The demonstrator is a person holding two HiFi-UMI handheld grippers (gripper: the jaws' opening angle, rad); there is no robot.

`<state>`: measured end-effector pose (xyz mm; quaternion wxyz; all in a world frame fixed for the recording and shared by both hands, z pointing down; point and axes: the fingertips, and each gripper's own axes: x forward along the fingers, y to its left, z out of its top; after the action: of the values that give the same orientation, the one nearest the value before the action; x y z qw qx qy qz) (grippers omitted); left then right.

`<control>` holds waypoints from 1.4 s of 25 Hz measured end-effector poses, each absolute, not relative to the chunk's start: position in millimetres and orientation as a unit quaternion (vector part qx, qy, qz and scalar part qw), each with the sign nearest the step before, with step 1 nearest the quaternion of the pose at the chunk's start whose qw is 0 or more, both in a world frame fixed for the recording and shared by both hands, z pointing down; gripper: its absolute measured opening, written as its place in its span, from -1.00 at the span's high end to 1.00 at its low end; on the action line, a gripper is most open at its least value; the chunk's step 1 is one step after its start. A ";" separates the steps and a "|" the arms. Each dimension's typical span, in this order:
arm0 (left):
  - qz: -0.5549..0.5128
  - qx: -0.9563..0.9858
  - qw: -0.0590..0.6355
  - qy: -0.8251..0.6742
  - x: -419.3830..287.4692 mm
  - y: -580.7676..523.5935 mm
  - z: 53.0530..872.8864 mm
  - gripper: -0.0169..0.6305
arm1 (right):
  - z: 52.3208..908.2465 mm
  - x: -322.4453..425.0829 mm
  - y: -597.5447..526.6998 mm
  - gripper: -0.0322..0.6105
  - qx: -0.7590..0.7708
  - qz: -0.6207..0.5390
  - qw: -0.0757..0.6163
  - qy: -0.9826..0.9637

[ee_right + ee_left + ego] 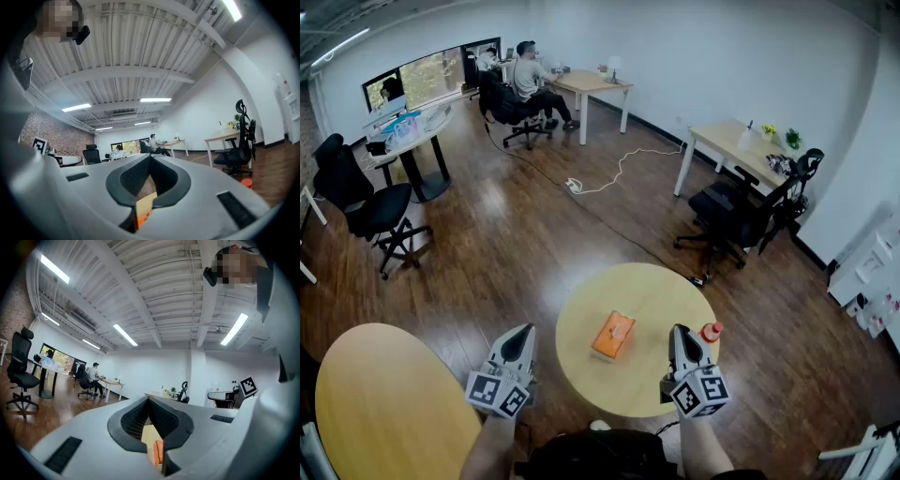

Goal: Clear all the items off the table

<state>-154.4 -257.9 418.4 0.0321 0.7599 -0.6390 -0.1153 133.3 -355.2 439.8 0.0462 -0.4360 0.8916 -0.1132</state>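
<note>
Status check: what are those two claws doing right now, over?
Left gripper, right gripper shut, empty. Orange packet, red-capped bottle on round table. Nothing in the way.

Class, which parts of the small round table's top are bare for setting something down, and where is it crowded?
Bare: the far half of the round table beyond the orange box, and the strip left of it. Crowded: the right edge, where the bottle stands near the right gripper.

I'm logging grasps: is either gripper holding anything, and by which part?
Nothing is held. The left gripper and right gripper are both shut and empty; the orange pack and the bottle sit on the table.
</note>
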 end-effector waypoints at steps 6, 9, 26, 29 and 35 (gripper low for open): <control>-0.102 0.778 0.045 -0.618 -126.1 -302.8 433.7 0.98 | 457.0 146.1 -373.2 0.89 -0.438 -0.117 0.034 0.891; -0.089 0.793 0.056 -0.600 -109.0 -320.7 441.0 0.98 | 464.0 163.4 -378.7 0.89 -0.456 -0.125 0.034 0.880; 0.057 0.815 0.173 -0.551 -26.6 -397.3 552.5 0.26 | 522.6 220.8 -364.8 0.89 -0.507 -0.194 -0.003 0.840; 0.092 0.793 0.195 -0.570 -26.7 -412.4 587.8 0.19 | 537.6 205.0 -359.2 0.89 -0.482 -0.206 -0.025 0.851; 0.167 0.759 0.268 -0.569 -17.5 -428.5 662.9 -0.54 | 566.9 204.4 -352.1 0.89 -0.471 -0.241 -0.050 0.847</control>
<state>-17.5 -428.5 662.9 0.2676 0.7591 -0.5695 0.1668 204.4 -352.1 566.9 -0.0496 -0.4715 0.8469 -0.2410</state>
